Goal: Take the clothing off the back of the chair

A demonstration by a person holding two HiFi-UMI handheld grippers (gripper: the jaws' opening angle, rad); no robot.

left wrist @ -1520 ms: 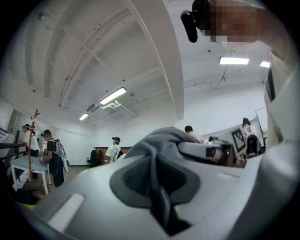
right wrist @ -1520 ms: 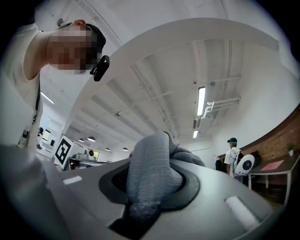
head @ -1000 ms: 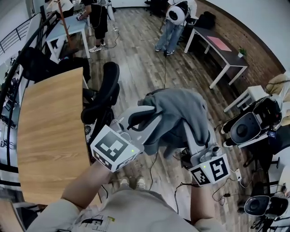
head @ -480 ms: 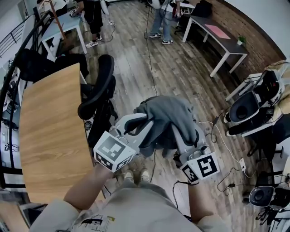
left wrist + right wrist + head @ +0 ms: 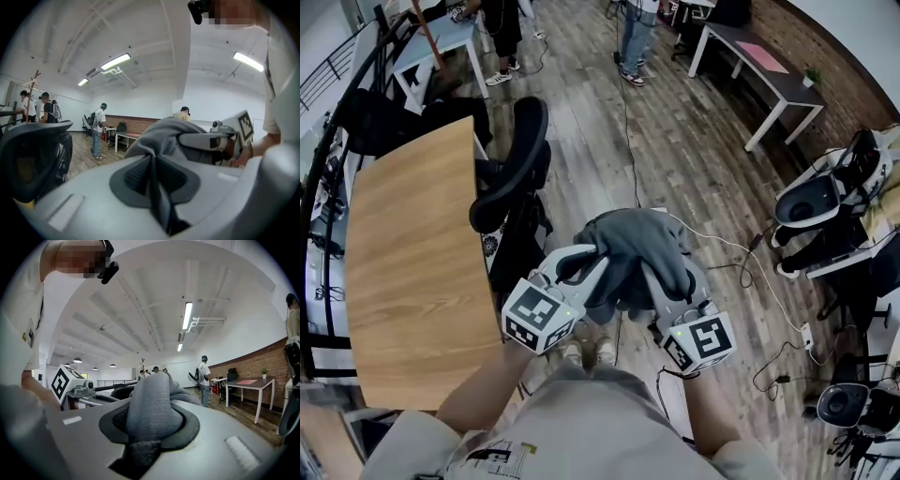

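Note:
A grey garment (image 5: 639, 255) hangs bunched between both grippers in front of the person, clear of the black office chair (image 5: 511, 173) to its left. My left gripper (image 5: 602, 265) is shut on a thin fold of the garment (image 5: 165, 140), which runs between its dark pads (image 5: 136, 176). My right gripper (image 5: 649, 274) is shut on a thicker roll of the garment (image 5: 152, 404), which fills its jaws. Each gripper view shows the other gripper's marker cube beyond the cloth. The chair's backrest is bare.
A wooden table (image 5: 403, 262) stands at the left, with the chair against its edge. Cables (image 5: 741, 253) trail over the plank floor. Dark tables (image 5: 769, 75) line the brick wall at the right. Black equipment (image 5: 816, 206) sits at the right. People (image 5: 637, 28) stand at the back.
Both grippers have come down toward the person with the grey garment in them. The garment now hangs lower and nearer the body, farther from the chair.

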